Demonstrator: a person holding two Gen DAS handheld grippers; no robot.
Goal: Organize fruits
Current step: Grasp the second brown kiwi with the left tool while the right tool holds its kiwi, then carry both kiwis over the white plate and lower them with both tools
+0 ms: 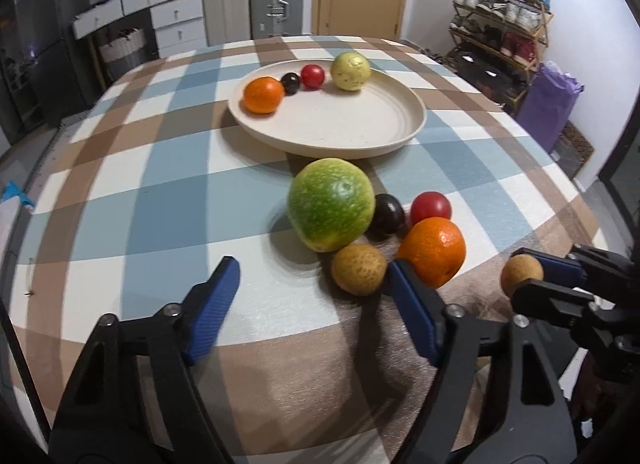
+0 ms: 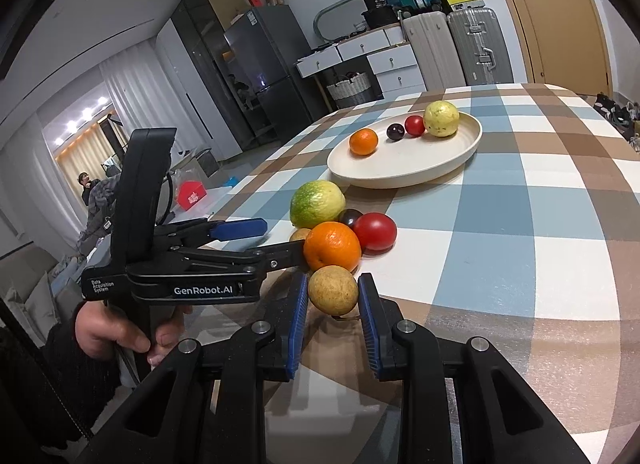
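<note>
A cream plate (image 1: 328, 136) holds an orange (image 1: 263, 94), a dark plum (image 1: 291, 82), a red fruit (image 1: 312, 75) and a yellow-green guava (image 1: 351, 71). In front of the plate, a green guava (image 1: 330, 208), dark plum (image 1: 387, 216), red fruit (image 1: 431, 206), orange (image 1: 434, 250) and tan fruit (image 1: 358, 268) lie clustered on the cloth. My left gripper (image 1: 314, 280) is open around that tan fruit, which sits by the right finger, far from the left pad. My right gripper (image 2: 334, 284) is shut on a second tan fruit (image 2: 332, 290), just above the table.
The checked tablecloth (image 1: 160, 192) covers a round table whose edge curves away on both sides. A hand (image 2: 108, 328) grips the left tool's handle. Drawers, suitcases, a door and a shoe rack (image 1: 500, 20) stand beyond the table.
</note>
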